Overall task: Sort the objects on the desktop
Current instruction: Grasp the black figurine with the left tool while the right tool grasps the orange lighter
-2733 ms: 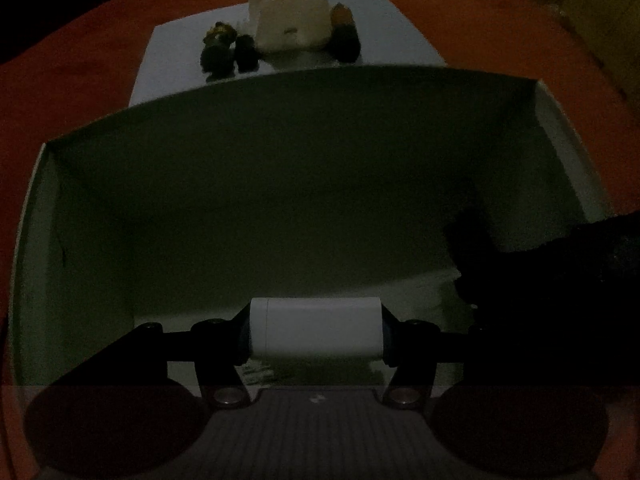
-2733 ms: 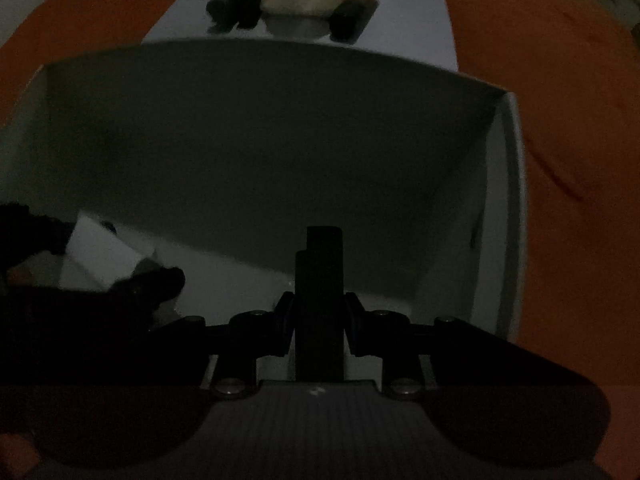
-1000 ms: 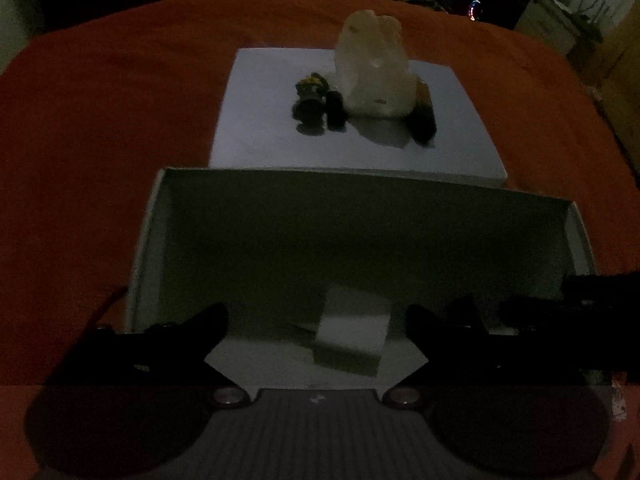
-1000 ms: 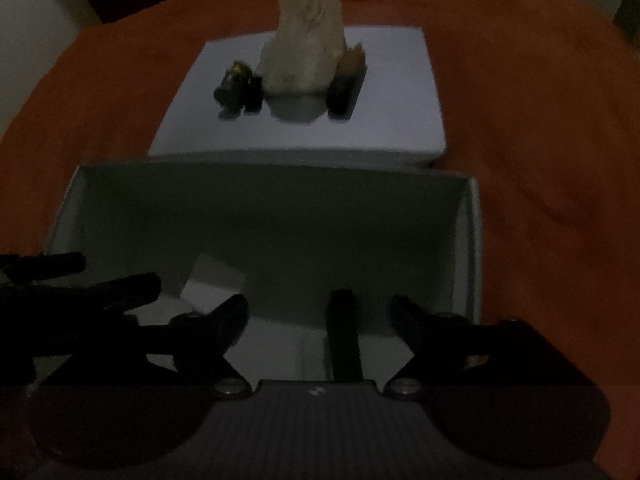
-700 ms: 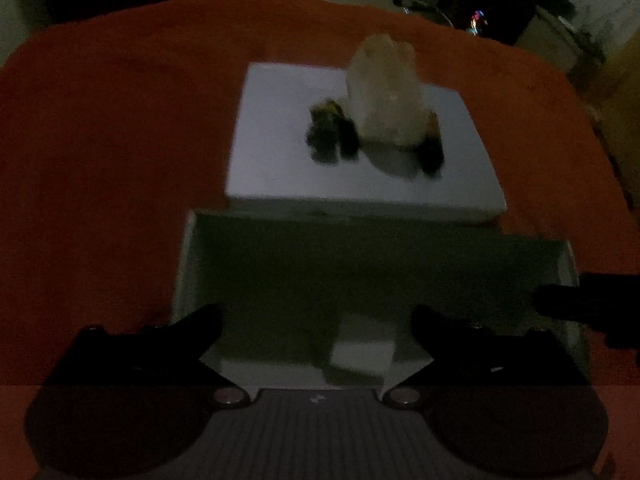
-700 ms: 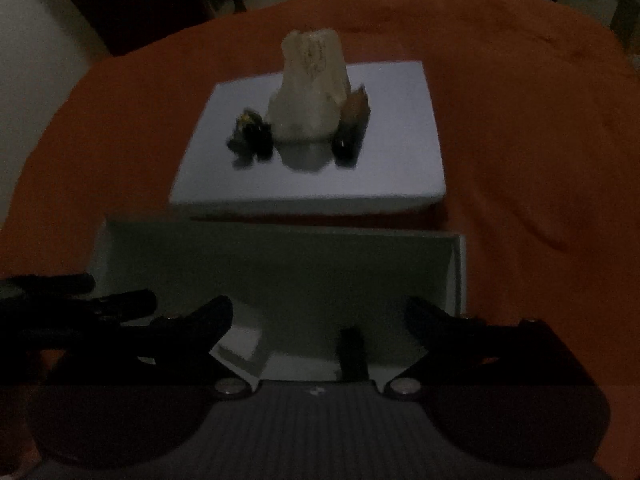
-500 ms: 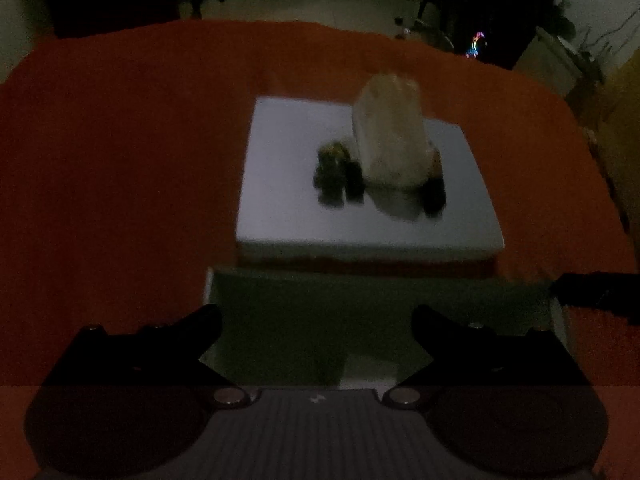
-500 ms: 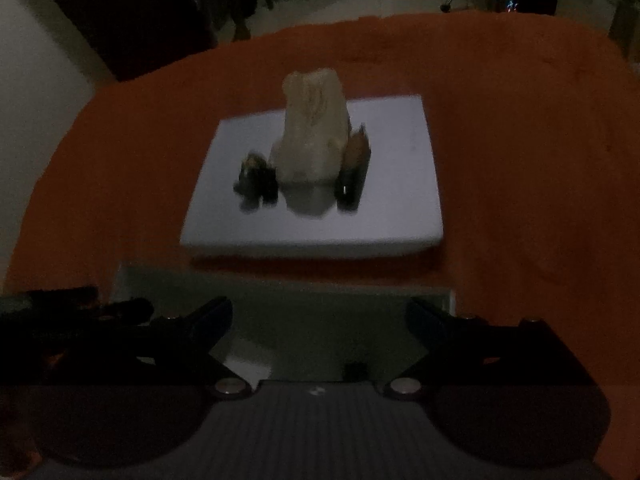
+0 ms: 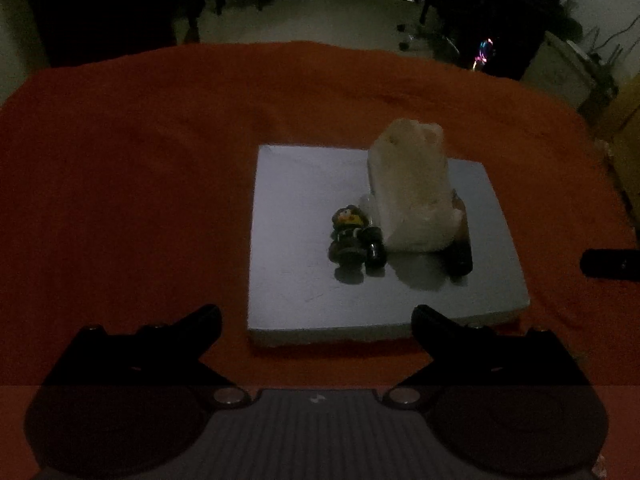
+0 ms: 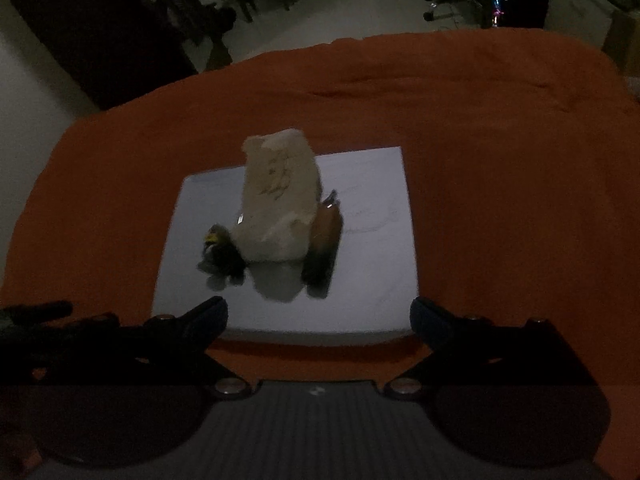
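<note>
Claws first: the left claw (image 9: pixel 316 322) is spread wide with nothing between its dark fingers (image 9: pixel 200 320), and it hangs above the orange cloth (image 9: pixel 120 200) that covers the bench. The right claw (image 10: pixel 319 314) is likewise released, its jaws having just been opening, and nothing sits between them. In the right wrist view the left claw's dark arm shows at the lower left edge; in the left wrist view a dark fingertip of the right claw pokes in at the right edge.

Just beyond both claws lies a flat white board (image 9: pixel 296 280) on the cloth, its near edge close to the fingertips. On the board stands a tall pale lump (image 9: pixel 412 192), upright, looking like crumpled tissue or plastic. Touching its left side is a small dark toy figure (image 9: pixel 348 236) with a yellow face, and a small dark piece (image 9: pixel 375 246) sits between the two. Against the lump's right side lies a brown and black stick-shaped thing (image 10: pixel 324 244).

Past the bench the room is dim, with chair legs on a pale floor.
</note>
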Tool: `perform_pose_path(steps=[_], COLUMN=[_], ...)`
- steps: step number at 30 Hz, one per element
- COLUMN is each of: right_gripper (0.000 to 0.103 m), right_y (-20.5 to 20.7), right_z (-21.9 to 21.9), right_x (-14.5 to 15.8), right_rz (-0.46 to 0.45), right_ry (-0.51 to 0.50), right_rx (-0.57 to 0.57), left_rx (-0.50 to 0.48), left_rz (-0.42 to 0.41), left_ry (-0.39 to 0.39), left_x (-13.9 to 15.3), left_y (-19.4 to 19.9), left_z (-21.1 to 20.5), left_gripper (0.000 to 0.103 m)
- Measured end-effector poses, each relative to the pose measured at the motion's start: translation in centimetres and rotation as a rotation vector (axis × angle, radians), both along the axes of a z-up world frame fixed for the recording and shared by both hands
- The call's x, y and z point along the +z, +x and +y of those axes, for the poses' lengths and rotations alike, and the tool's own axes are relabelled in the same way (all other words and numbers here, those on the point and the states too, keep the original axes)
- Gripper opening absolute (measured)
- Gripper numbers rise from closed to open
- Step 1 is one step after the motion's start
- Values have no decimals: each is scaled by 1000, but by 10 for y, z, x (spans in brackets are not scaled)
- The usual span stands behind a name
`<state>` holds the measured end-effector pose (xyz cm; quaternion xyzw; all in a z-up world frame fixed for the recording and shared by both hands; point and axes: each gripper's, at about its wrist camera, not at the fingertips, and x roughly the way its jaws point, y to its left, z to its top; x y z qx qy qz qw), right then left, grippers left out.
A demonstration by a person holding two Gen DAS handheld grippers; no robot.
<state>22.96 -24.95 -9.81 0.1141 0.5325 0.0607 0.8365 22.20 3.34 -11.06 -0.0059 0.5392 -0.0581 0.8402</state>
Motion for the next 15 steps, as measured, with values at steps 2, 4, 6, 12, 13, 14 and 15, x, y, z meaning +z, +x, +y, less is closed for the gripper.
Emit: perform_pose_path(steps=[2,4,6,12,13,14,15], right_gripper=[101,101,102,102,102,102,102], right_y=[9,16,23,39,42,44,46], right_z=[-2,-5,-6,-7,-7,-6,-6], right_x=[-8,-15,-20,-34,-37,-40,-42], right_rz=[19,31,39,46,50,54,55], right_ry=[1,1,-5,-9,-9,-11,-13], right_rx=[19,18,6,2,0,1,4], left_rx=[6,4,1,-5,-4,1,8], left_rz=[15,29,33,43,43,41,35], left_ry=[-6,-6,4,9,12,13,13], left_x=[-7,-14,-19,-32,-34,-36,-37], left_y=[7,13,20,38,40,42,43], left_z=[1,0,-3,-9,-10,-10,-10], left_gripper=[103,103,103,103,103,103,103])
